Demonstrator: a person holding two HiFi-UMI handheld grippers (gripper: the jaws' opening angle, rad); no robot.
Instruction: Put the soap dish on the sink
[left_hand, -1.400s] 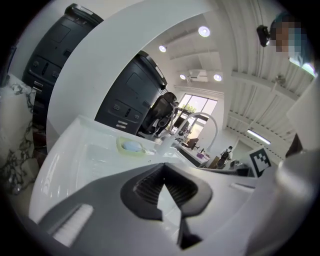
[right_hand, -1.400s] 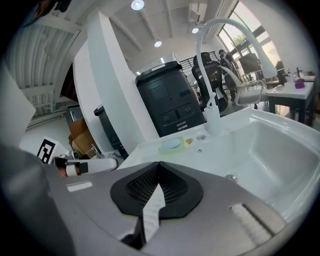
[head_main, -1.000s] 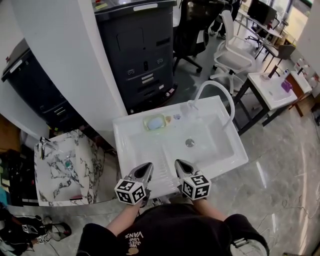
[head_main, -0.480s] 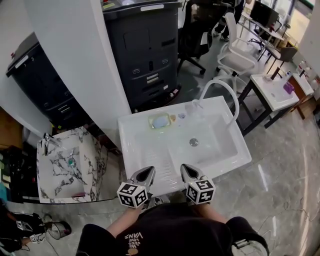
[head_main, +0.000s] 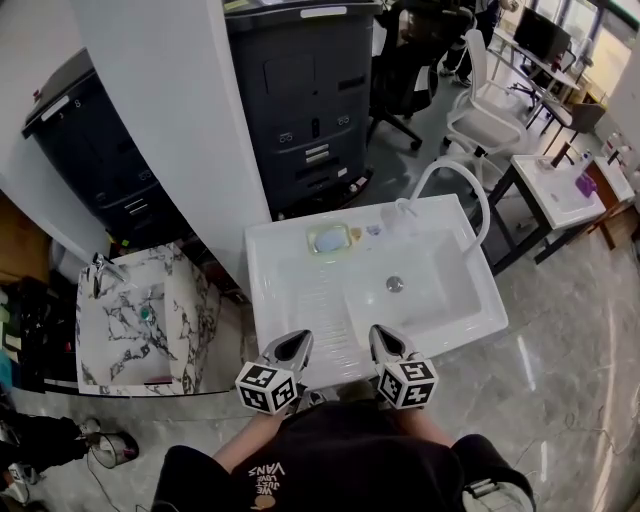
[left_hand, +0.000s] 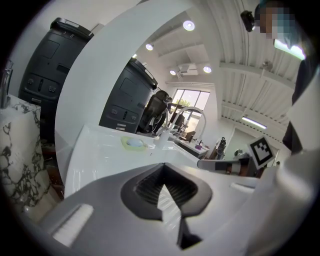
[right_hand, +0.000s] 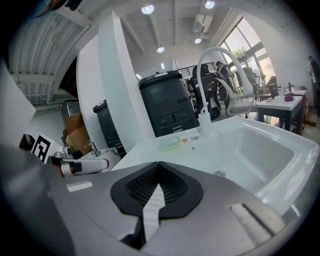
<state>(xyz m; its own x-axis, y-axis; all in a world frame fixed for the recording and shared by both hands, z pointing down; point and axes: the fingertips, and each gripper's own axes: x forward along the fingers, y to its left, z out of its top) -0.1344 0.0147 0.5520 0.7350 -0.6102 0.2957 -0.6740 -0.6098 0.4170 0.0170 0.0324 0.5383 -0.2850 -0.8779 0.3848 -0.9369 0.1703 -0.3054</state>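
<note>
On back ledge of sink (head_main: 290, 290): soap dish (head_main: 330, 238), pale green, light blue bar in it, near faucet (head_main: 405, 211) and left of it.
Sink layout: white, 1 basin at right with drain (head_main: 394, 284), ribbed board at left.
Left claw (head_main: 292, 344): closed, nothing between the jaws, over the sink's near rim, well apart from the soap dish.
Right claw (head_main: 384, 340): closed, empty, beside the other claw over the same near rim.
Left of sink: marble-pattern basin (head_main: 140, 320) with its own tap.
Behind sink: white column (head_main: 170, 120), dark cabinet (head_main: 300, 90).
Far right: office chair (head_main: 490, 110).
</note>
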